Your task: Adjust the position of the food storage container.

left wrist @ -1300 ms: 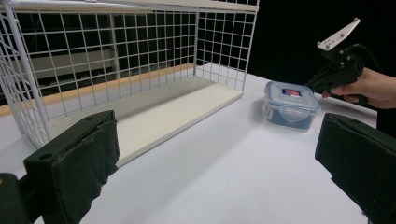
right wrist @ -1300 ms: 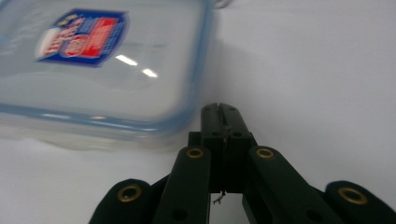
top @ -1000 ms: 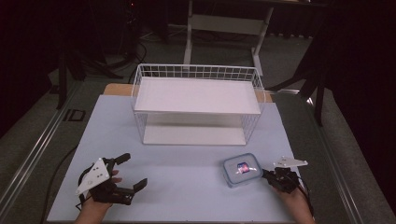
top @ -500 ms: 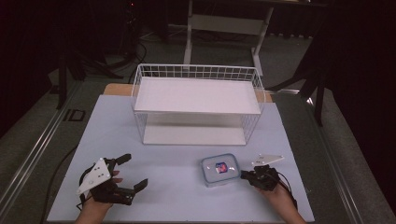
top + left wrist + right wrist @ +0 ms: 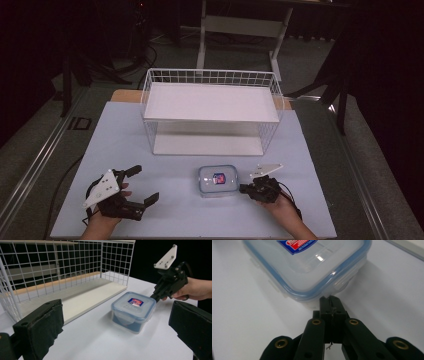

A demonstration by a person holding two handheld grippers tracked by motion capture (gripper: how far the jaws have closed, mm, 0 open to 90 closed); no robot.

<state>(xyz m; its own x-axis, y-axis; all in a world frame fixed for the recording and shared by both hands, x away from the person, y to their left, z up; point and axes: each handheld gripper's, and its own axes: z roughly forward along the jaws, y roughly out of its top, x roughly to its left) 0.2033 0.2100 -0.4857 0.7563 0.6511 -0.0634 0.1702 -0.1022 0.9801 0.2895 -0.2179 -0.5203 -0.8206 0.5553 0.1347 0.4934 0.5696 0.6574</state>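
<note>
Leftward across the tabletop point(image 5: 150, 130) has come the right hand-held gripper point(image 5: 243, 188), jaws clenched and tips against the lidded plastic box point(image 5: 217, 180), now before the wire rack point(image 5: 210, 107), apparently being pushed toward the open, idle left hand-held gripper point(image 5: 142, 187).

Dim, dark surroundings around an evenly lit white table point(image 5: 150, 220); soft shadows, close views slightly blurred.

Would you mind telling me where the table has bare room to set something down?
The mat is bare between the wire rack and the container, and along its left edge beside the rack. The rack's two shelves are bare too. It is crowded at the front, around the container, right claw and left claw.
</note>
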